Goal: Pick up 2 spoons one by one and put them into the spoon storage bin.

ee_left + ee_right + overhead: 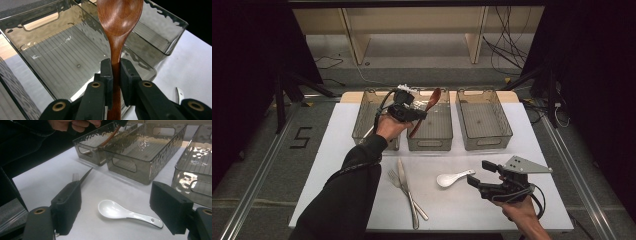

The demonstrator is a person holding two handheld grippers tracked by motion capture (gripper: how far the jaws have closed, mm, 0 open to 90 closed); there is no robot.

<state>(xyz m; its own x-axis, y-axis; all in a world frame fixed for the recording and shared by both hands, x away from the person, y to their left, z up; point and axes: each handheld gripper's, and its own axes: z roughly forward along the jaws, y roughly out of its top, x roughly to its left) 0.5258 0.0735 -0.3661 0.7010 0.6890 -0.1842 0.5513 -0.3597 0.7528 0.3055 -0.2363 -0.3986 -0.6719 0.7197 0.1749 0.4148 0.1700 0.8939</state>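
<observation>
White tabletop is carrying three clear bins [430, 131]. Left gripper [116, 72] is pinching the stiff, light wooden spoon [118, 30] mid-handle, bowl beyond its jaws. Right gripper [117, 210] is standing open around the slippery, breakable white spoon [125, 213].

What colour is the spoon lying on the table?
White spoon, clearest in the right gripper view.
</observation>
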